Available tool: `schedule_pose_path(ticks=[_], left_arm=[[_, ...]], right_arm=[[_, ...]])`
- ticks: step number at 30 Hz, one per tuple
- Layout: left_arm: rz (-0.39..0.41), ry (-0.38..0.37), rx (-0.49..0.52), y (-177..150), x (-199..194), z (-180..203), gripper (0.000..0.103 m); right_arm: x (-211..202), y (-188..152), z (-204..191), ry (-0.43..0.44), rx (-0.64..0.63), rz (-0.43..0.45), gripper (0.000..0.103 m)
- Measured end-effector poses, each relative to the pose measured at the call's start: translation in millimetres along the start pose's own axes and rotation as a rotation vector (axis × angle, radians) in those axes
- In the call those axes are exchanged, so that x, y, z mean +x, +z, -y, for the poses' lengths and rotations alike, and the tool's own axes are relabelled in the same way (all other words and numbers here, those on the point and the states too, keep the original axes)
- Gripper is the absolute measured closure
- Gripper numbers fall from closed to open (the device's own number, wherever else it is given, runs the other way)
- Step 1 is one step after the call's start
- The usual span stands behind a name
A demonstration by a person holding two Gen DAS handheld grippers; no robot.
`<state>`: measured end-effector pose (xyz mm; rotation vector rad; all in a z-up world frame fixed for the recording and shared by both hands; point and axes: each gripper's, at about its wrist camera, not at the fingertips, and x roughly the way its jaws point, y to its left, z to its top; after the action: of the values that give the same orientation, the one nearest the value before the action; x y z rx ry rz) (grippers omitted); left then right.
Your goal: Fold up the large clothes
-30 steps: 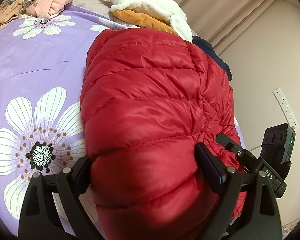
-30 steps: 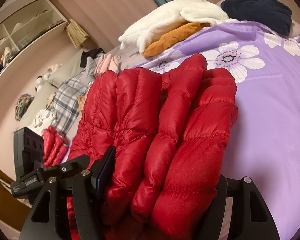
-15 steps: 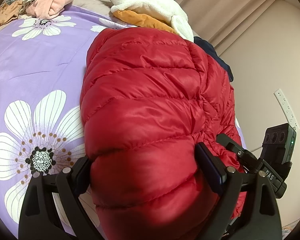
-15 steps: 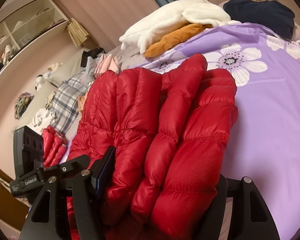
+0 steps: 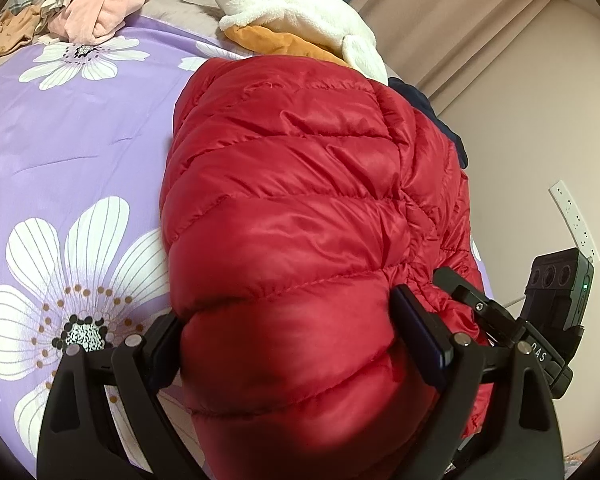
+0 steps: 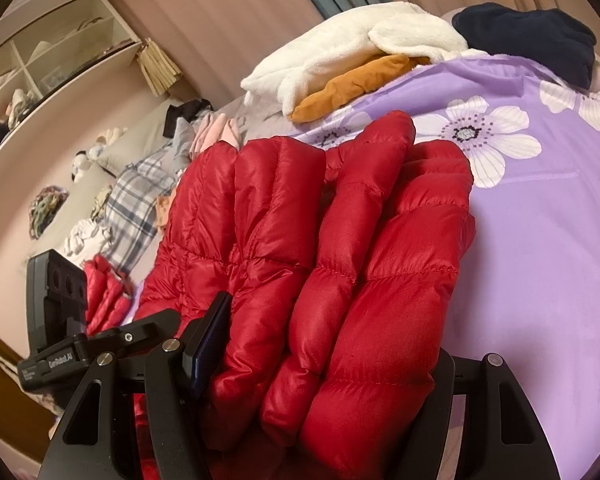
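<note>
Garment: a glossy red quilted down jacket (image 5: 300, 208), bunched into thick puffy folds, lying on the bed and filling the middle of both wrist views (image 6: 324, 264).
Bed cover: a lilac sheet printed with large white flowers (image 5: 60, 152), spread under the jacket; bare sheet shows on one side of the jacket in each view (image 6: 540, 240).
Left gripper (image 5: 296, 344): black, two-fingered, at the near end of the jacket; its jaws stand wide and press into a thick roll of the padding from both sides.
Right gripper (image 6: 328, 364): black, at another edge of the same jacket; its jaws likewise stand wide, clamped on several stacked quilted folds.
Mutual view: each wrist camera shows the other gripper's dark camera block just beside the jacket, at lower right in the left view and at lower left in the right view.
Far pile: a fluffy white fleece garment (image 6: 340, 52) lying on top of an orange-brown one (image 6: 352, 84), with a dark navy garment (image 6: 532, 48) near them.
Side pile: pink (image 5: 100, 4) and plaid (image 6: 136, 200) clothes heaped beyond the sheet.
Background: open wall shelves (image 6: 52, 60) and a white power strip (image 5: 576, 220) on the wall.
</note>
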<state>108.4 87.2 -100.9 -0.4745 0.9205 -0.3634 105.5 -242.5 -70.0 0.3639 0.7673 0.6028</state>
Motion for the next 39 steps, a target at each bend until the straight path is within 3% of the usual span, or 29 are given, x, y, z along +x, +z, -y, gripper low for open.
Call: schedule_pose_path(ticks=[15, 39], left_arm=[[0.008, 0.002, 0.019, 15, 6, -2, 0.010], [0.001, 0.005, 0.023, 17, 10, -6, 0.010]], right_arm=[[10, 20, 4, 0.001, -0.020, 0.020, 0.034], [17, 22, -1, -0.006, -0.014, 0.018, 0.034]])
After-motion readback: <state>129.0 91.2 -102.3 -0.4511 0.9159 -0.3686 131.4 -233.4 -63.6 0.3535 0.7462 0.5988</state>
